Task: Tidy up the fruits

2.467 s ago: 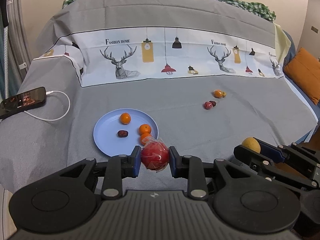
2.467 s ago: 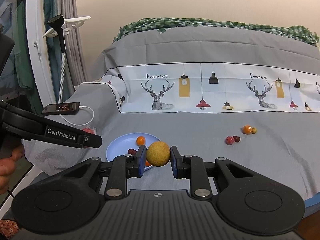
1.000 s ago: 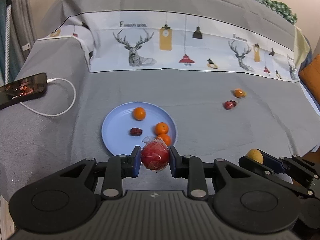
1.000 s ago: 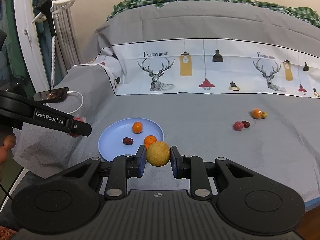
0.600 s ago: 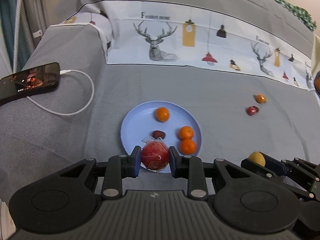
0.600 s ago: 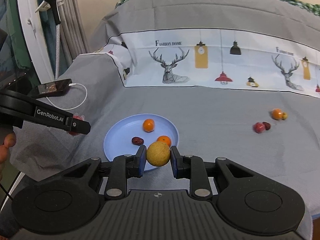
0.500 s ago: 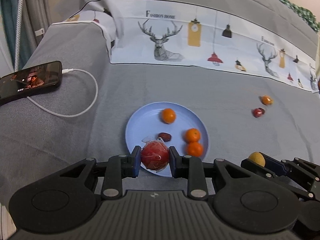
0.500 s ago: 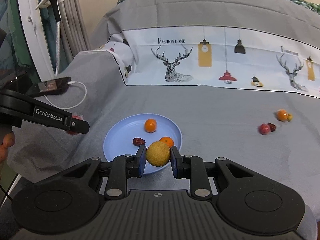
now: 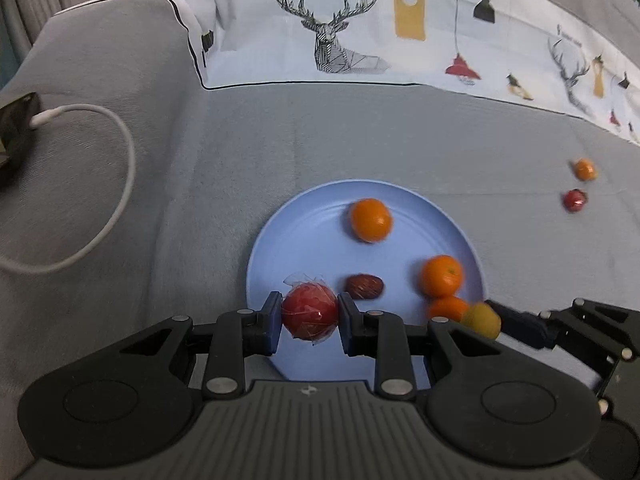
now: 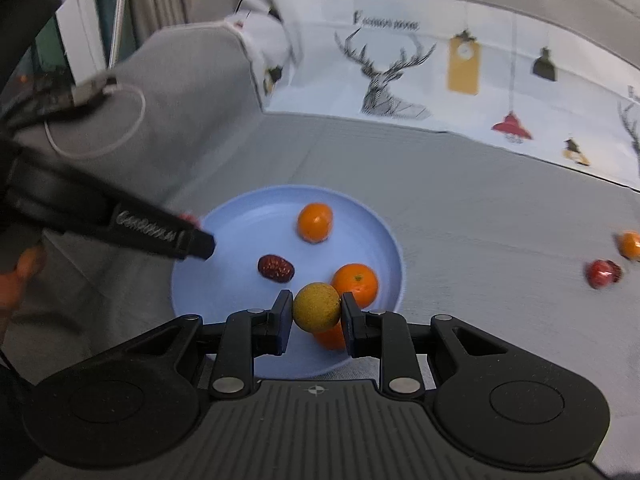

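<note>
mostly sorted, two fruits in hand over the plate

so the blue plate [image 9: 280, 236] on the grey-covered couch already holds three oranges [image 9: 370, 220] and a dark red date [image 9: 364, 286]. left hand-held gripper [image 9: 309, 317] is clamped narrow on a red fruit in clear wrap [image 9: 309, 316], hanging above the plate's near-left part. right hand-held gripper [image 10: 316, 307] is pinched on a yellow-green round fruit [image 10: 316, 307] above the plate's near-right part, by the oranges. neither is released yet. still left: a small orange [image 9: 584, 169] and a red piece [image 9: 575, 200], close together and well apart from the plate on the right.
</note>
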Available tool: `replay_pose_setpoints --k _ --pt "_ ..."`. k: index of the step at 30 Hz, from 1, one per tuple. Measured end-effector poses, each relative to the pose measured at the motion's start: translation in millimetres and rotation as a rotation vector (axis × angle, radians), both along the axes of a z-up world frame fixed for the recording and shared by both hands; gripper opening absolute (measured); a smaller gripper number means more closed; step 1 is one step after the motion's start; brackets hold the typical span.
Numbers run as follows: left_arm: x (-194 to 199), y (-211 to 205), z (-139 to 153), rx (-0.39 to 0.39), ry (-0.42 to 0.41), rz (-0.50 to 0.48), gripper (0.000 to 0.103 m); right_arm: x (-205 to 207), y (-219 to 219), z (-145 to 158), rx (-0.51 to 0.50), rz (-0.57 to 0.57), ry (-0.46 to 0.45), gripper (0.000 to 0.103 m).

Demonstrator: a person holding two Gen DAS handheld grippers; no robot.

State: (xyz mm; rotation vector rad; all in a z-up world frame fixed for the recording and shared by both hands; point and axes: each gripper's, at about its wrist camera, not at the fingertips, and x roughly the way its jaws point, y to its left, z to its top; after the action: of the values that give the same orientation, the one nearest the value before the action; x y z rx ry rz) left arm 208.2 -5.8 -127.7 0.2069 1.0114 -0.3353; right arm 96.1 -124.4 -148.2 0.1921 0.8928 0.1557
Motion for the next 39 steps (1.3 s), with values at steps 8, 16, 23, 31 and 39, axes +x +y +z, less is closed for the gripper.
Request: replay_pose_setpoints --k 8,16,23,31,39 --pt "2 13 16 -0.102 -0.085 0.021 0.103 24 1 -13 0.017 -0.011 0.051 0.074" --pt "-61 45 33 0.049 -0.068 0.088 0.103 -35 -21 21 0.093 -0.045 0.141 0.093" --pt "-123 66 46 0.094 -0.061 0.101 0.103 -93 -14 65 0.066 -0.079 0.052 0.097" --pt "-175 52 83 0.079 -0.192 0.028 0.103 -139 -21 105 0.038 -0.152 -0.089 0.097" --pt "-206 50 101 0.056 -0.253 0.027 0.103 -171 -15 131 0.001 -0.12 -0.198 0.098"
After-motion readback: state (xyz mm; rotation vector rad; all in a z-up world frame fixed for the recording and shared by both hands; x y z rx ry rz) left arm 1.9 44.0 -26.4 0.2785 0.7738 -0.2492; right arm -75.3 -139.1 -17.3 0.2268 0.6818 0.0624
